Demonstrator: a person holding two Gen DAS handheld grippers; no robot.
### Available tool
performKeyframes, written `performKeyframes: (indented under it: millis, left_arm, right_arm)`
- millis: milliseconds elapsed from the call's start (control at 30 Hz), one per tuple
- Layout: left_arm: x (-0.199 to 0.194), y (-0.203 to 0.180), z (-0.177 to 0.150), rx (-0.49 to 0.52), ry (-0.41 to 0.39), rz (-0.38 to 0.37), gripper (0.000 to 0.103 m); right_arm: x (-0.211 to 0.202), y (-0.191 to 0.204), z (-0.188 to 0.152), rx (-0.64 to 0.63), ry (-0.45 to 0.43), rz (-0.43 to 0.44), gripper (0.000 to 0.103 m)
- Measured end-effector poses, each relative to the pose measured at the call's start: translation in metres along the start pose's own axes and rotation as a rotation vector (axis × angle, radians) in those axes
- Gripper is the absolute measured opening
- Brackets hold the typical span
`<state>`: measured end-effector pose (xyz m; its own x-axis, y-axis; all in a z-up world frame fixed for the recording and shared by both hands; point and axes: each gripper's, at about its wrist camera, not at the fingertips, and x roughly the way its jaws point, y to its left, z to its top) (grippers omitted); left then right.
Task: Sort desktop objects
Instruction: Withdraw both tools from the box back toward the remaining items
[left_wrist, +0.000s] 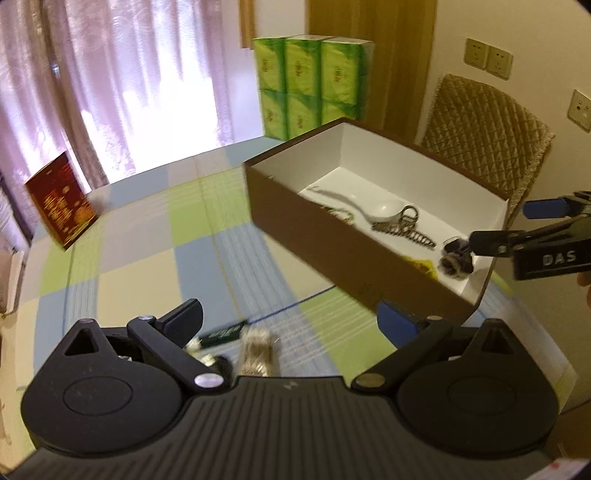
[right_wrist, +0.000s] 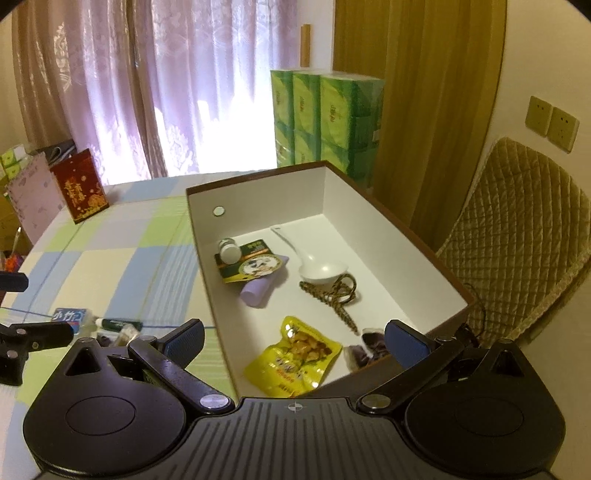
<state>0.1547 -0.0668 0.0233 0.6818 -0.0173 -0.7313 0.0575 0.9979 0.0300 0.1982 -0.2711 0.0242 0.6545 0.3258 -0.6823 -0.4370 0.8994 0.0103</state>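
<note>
A brown box (right_wrist: 421, 251) with a white inside holds a white spoon (right_wrist: 314, 266), a patterned hair claw (right_wrist: 332, 295), a yellow snack packet (right_wrist: 295, 354), a purple tube (right_wrist: 258, 288), a green packet (right_wrist: 251, 264) and a small white bottle (right_wrist: 228, 251). My right gripper (right_wrist: 295, 339) stands open over the box's near end, with a dark wrapped item (right_wrist: 369, 347) lying by its right finger. My left gripper (left_wrist: 291, 321) is open low over the checked cloth, where a dark green tube (left_wrist: 221, 334) and a blurred pale item (left_wrist: 255, 350) lie between its fingers.
A blue and white pack (right_wrist: 70, 317) lies beside the green tube (right_wrist: 118, 325). A red box (left_wrist: 61, 201) stands at the table's far left. Green tissue packs (left_wrist: 310, 85) are stacked behind the box. A quilted chair (right_wrist: 517, 236) is at the right.
</note>
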Motion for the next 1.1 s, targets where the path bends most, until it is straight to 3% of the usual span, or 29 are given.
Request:
performKeyframes:
  millis: [433, 667, 1100]
  left_arm:
    - [-0.027, 0.047, -0.059, -0.115, 0.073, 0.046, 0.099]
    - [-0.03, 0.07, -0.086, -0.172, 0.12, 0.069, 0.099]
    - [-0.03, 0.103, -0.11, -0.177, 0.156, 0.12, 0.099]
  right_arm:
    - [-0.016, 0.047, -0.039, -0.015, 0.011, 0.094, 0.101]
    - [0.002, 0.084, -0.058, -0.057, 0.097, 0.139, 0.101]
    - [0.041, 0.119, -0.081, 0.009, 0.26, 0.208, 0.101]
